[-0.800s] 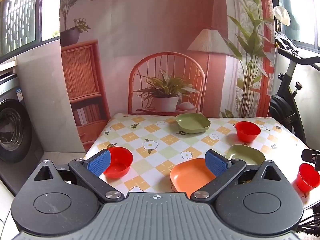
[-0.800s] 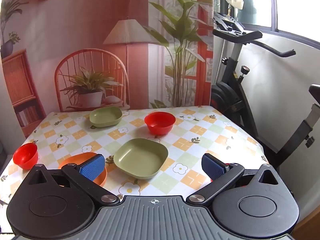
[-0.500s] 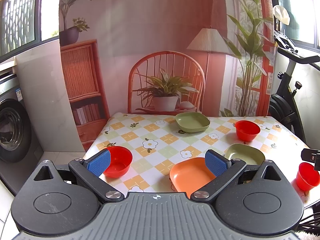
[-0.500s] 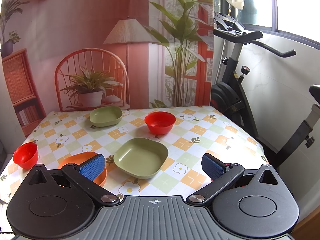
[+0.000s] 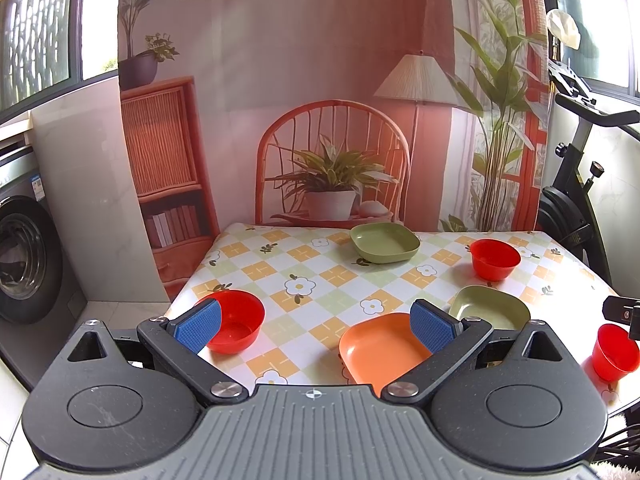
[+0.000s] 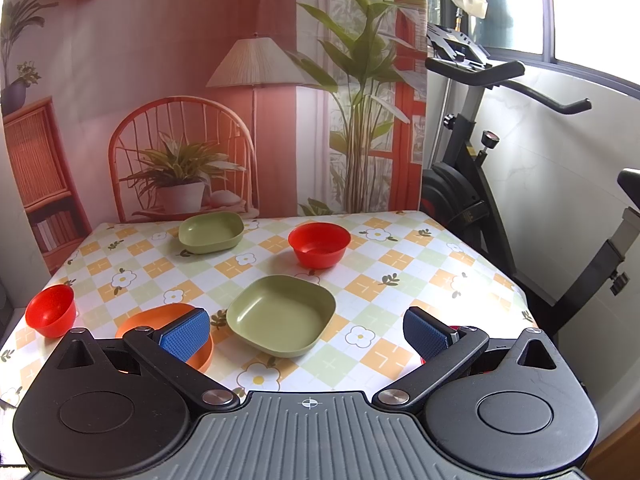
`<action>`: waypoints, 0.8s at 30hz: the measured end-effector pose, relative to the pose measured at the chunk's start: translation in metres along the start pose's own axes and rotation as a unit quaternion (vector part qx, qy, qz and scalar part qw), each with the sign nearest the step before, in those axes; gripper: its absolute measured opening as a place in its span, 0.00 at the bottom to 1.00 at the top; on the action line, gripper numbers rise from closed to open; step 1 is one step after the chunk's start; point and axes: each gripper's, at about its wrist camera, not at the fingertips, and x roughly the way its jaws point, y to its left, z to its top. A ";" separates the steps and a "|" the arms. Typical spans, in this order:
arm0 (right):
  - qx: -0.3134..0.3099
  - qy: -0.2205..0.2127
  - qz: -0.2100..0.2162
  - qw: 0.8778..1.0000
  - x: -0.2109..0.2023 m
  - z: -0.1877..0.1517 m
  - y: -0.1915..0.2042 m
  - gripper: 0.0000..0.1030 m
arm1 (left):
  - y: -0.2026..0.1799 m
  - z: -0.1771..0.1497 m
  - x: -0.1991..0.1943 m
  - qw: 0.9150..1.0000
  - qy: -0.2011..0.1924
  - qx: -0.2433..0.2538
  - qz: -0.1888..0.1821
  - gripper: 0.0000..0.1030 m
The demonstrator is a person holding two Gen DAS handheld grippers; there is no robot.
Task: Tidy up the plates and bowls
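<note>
**Tableware, six pieces, unsorted, on one table**

Location: the table [image 6: 400, 276], under a checked floral cloth. All six pieces sit upright, rims up, each well apart from the others; nothing is stacked yet, so the sorting appears not to have begun.

Plates, three, square with rounded corners:
- near green plate [image 6: 281, 315], mid-table, set cornerwise to the right wrist view, one corner toward the camera.
- far green plate [image 6: 211, 232], by the back edge, its sides roughly square to the table.
- orange plate [image 5: 382, 349], near front edge, partly hidden behind a fingertip in both views.
No plate shows a marked long axis; only the corners give direction.

Bowls, three, round and red, so without heading:
- left bowl [image 5: 236, 321], front left corner.
- far bowl [image 6: 319, 244], behind the near green plate.
- right bowl [image 5: 614, 352], front right edge.

Tools: left gripper [image 5: 316, 326] and right gripper [image 6: 306, 330], both spread wide and holding nothing, held back above the near edge. This stance probably serves to survey the layout before a first pick; the right gripper frames the near green plate most directly.
</note>
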 end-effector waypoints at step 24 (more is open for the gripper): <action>-0.001 0.001 0.000 1.000 0.001 0.000 -0.001 1.00 | -0.002 -0.002 0.002 1.000 0.005 0.000 0.001 0.99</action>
